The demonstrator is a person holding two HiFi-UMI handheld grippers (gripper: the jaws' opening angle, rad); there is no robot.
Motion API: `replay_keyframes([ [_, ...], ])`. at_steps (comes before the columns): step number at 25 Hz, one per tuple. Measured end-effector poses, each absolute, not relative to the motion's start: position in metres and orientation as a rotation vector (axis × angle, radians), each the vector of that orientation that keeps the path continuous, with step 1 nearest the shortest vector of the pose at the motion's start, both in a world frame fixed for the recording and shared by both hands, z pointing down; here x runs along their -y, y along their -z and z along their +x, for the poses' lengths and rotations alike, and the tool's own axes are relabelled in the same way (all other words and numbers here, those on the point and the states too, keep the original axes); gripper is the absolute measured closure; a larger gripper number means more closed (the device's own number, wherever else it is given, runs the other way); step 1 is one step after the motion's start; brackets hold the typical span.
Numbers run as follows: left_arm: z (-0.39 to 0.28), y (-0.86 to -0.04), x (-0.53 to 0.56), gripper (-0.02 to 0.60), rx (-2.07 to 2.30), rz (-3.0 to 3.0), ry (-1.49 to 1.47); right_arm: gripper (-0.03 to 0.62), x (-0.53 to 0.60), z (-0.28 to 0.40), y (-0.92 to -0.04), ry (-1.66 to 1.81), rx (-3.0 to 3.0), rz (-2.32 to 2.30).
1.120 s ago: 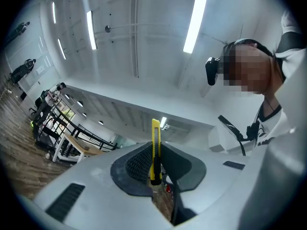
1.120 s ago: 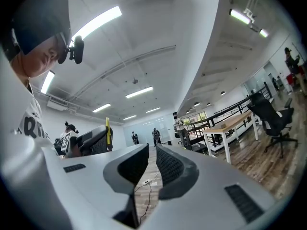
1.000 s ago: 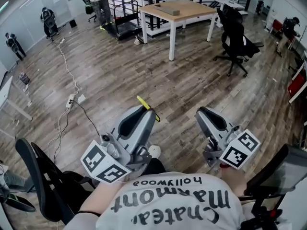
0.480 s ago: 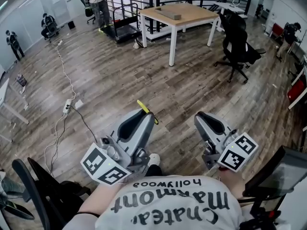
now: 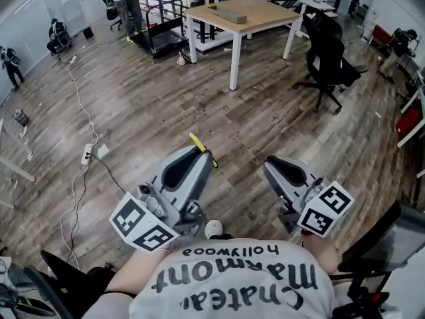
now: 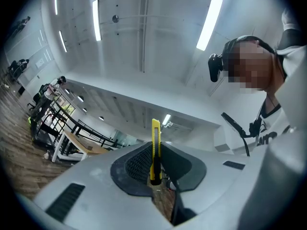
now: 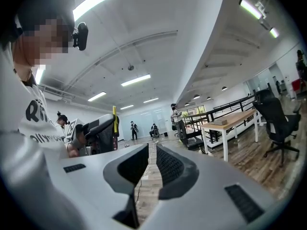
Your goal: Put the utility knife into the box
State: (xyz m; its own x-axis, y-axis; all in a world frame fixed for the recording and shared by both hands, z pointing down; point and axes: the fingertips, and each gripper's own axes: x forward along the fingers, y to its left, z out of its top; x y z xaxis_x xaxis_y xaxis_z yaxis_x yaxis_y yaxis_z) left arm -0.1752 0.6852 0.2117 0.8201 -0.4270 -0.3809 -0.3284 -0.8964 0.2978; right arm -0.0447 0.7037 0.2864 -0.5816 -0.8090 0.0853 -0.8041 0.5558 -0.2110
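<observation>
A yellow utility knife (image 5: 198, 144) sticks up out of my left gripper (image 5: 203, 157), which is shut on it and held in front of my chest. The left gripper view shows the knife (image 6: 155, 145) standing upright between the dark pads, its tip towards the ceiling. My right gripper (image 5: 274, 165) is level with it at the right, shut with nothing between its pads (image 7: 135, 163). In the right gripper view the knife (image 7: 115, 119) shows at the left. A flat grey box (image 5: 228, 14) lies on a far wooden table (image 5: 272, 10).
A black office chair (image 5: 326, 57) stands right of the table. A white cable with a power strip (image 5: 86, 154) runs along the wood floor at the left. People stand at the far left and back. Another chair (image 5: 63, 279) is by my left side.
The floor and power strip have slid towards me, so I have moved forward across the room. Both grippers keep the same pose, the left one still holding the knife.
</observation>
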Motion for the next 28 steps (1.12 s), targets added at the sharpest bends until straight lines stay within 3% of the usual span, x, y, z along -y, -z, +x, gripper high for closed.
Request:
replay_keyframes([
  [12,-0.198,-0.209,-0.583,0.531,0.576,2.772,0.654,0.540,-0.602,-0.066,-0.285,0.383,-2.730,-1.428],
  [28,-0.204,-0.224,-0.532,0.530,0.614,2.740,0.632,0.540,-0.549,-0.068,-0.300,0.446,-2.734,-1.388],
])
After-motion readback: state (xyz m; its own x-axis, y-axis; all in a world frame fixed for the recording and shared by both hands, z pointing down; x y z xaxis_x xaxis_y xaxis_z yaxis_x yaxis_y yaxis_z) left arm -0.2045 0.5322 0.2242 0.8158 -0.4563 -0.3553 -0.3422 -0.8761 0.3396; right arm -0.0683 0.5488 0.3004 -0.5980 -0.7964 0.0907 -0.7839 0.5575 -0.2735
